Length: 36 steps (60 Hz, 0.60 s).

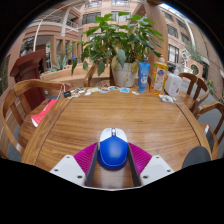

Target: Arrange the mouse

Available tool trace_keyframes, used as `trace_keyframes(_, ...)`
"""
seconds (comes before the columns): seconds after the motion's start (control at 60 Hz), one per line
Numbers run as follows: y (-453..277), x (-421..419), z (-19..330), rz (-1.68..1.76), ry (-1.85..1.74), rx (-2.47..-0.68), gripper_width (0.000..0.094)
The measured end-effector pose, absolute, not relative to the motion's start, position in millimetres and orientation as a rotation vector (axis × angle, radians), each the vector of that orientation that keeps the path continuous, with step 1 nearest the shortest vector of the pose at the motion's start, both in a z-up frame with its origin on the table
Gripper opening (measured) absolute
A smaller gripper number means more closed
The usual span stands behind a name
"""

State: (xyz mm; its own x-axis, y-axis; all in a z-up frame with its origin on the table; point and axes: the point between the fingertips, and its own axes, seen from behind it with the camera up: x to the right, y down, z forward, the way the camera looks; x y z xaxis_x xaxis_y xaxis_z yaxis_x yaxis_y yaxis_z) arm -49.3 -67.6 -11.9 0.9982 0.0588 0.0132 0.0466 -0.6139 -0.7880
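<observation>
— While the gripper is reaching forward at the bottom centre of the frame, what is sitting between its fingers?

— A blue and white mouse is sitting there, low in the middle of the frame, with the magenta pads pressing in on it from both sides. The fingers are clamping onto the mouse, as far as the contact at each flank is showing.

— Where is the mouse lying otherwise?

— It is lying at the near edge of a round wooden table, which is filling the centre of the frame.

— What else is standing on that table?

— A big potted plant is rising at the top centre, at the far rim. Just right of its pot, a blue bottle and an orange box are standing side by side. A red book is lying at the left rim, tilting toward the edge.

— And around the table?

— Wooden chairs are standing at the left and right of the frame, and buildings are showing through the windows along the top.
</observation>
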Motion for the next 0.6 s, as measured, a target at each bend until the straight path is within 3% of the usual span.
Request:
trace_keyframes(0.2,-63,-52,-8,0.040,-0.063,-2.217,0.0400)
trace_keyframes(0.333,-73,-54,14,0.058,-0.086,-2.189,0.0393)
trace_keyframes(0.4,-83,-54,58,0.090,-0.096,-2.114,0.0392)
trace_keyframes(0.6,-132,-6,238,0.217,-0.064,-1.802,0.0390)
